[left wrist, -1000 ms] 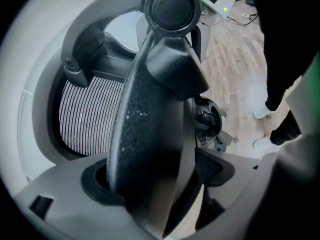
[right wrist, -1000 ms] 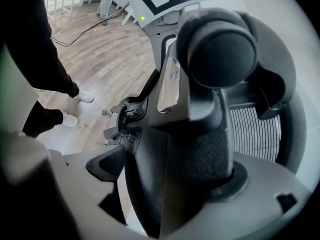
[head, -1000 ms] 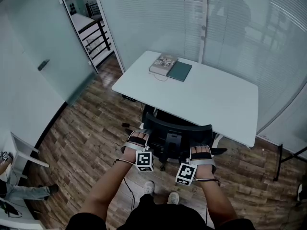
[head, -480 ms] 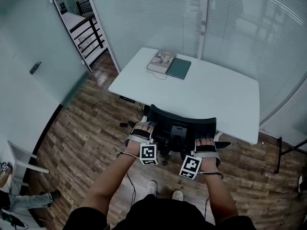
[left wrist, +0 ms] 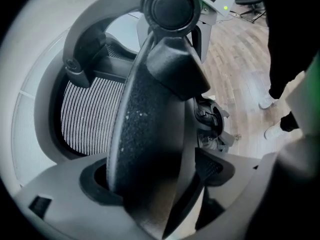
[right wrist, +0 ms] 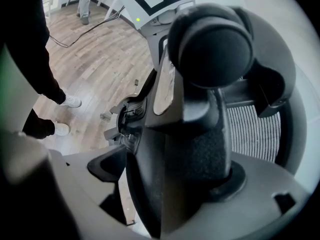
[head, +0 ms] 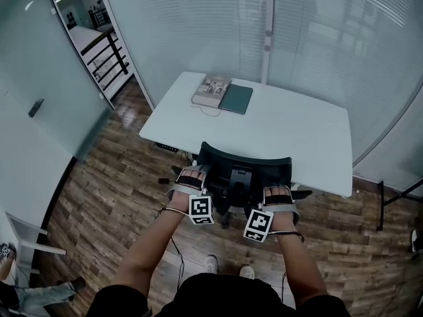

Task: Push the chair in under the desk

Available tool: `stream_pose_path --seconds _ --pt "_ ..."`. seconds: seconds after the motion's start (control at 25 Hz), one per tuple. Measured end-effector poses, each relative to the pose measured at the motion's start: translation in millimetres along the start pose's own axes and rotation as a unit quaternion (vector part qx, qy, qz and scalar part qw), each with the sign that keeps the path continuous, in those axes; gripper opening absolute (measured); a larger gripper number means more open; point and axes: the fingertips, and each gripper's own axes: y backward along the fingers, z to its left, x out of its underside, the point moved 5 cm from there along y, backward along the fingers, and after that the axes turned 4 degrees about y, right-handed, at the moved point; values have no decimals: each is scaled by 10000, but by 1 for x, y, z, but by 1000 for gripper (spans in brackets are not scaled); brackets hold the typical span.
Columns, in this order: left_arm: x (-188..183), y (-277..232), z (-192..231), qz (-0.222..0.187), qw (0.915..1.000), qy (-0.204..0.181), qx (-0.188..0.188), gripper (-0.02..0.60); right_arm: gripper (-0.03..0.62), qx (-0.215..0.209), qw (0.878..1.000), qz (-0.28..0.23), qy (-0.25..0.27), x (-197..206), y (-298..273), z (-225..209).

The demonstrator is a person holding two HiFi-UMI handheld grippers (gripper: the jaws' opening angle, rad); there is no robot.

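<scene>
A black mesh-backed office chair (head: 243,166) stands at the near edge of the white desk (head: 297,134), its seat partly under the top. My left gripper (head: 191,177) is shut on the left edge of the backrest, and my right gripper (head: 278,196) on the right edge. In the left gripper view the dark backrest frame (left wrist: 150,129) runs between the jaws of the left gripper (left wrist: 165,176), with mesh (left wrist: 90,114) beyond. The right gripper view shows the same: frame (right wrist: 200,149) inside the right gripper (right wrist: 167,184), mesh (right wrist: 255,134) behind.
A book (head: 211,89) and a dark green notebook (head: 236,98) lie at the desk's far left corner. Frosted glass walls close the far side and right. A cable trails on the wood floor by the person's shoes (head: 211,264). A black frame (head: 391,200) stands at the right.
Both grippers and the chair have moved away from me toward the desk. The backrest now stands closer to the desk's near edge.
</scene>
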Motion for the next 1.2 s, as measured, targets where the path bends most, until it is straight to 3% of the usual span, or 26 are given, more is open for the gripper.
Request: stream_pose_path --seconds 1.2 --pt "20 -50 51 -237 9994 -253 36 442 463 148 9984 385 -385 -5 -49 -47"
